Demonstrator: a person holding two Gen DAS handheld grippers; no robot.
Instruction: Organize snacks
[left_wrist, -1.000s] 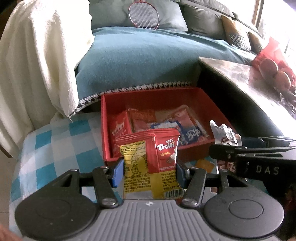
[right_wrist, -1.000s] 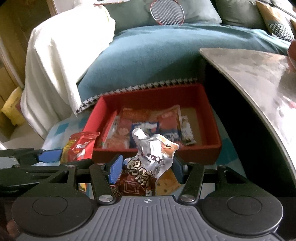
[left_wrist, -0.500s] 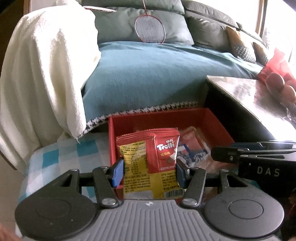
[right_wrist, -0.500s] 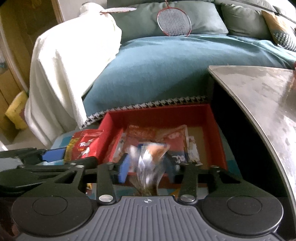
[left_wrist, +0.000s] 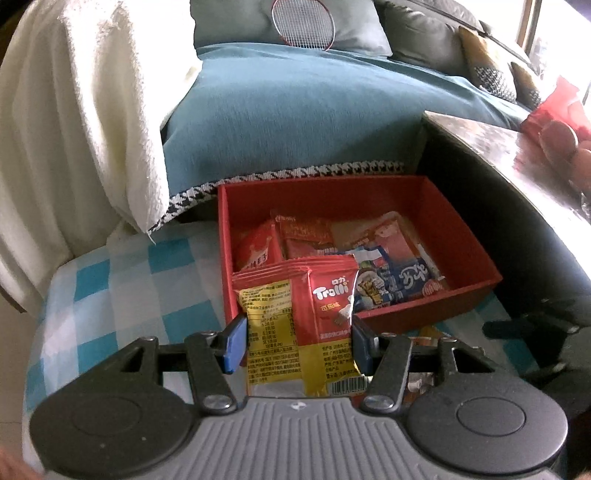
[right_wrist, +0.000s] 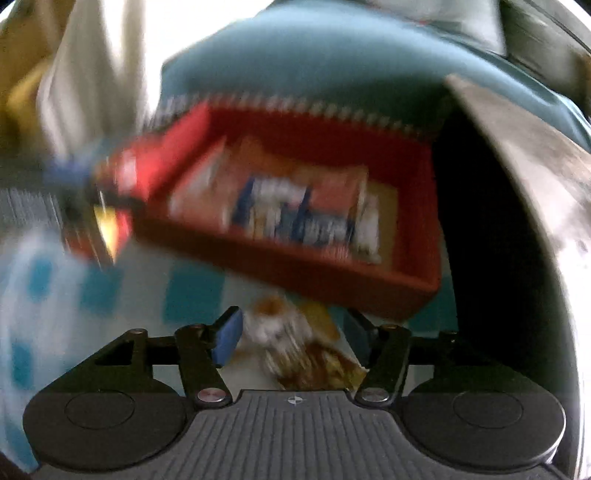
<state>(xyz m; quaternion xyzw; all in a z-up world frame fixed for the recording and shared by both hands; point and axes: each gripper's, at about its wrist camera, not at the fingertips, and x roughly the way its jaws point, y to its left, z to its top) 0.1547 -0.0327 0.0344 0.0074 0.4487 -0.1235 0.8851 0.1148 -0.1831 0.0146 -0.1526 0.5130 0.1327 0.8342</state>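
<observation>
Right wrist view, blurred: the right hand-held gripper (right_wrist: 291, 336), silver pouch gone, is opening over another snack (right_wrist: 295, 350) lying before the red box (right_wrist: 295, 266), while the left hand-held gripper (left_wrist: 297, 341) clamps the Trolli packet (left_wrist: 295, 314).

Your right gripper (right_wrist: 291, 338) has dropped and rolled — jaws opening, silver packet gone, over blurred snacks (right_wrist: 295, 350) before the red box (right_wrist: 295, 266).

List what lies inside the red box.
The red box holds several flat snack packets: a red one, orange ones, a blue-and-white one. The held Trolli packet hides its near-left corner.
</observation>
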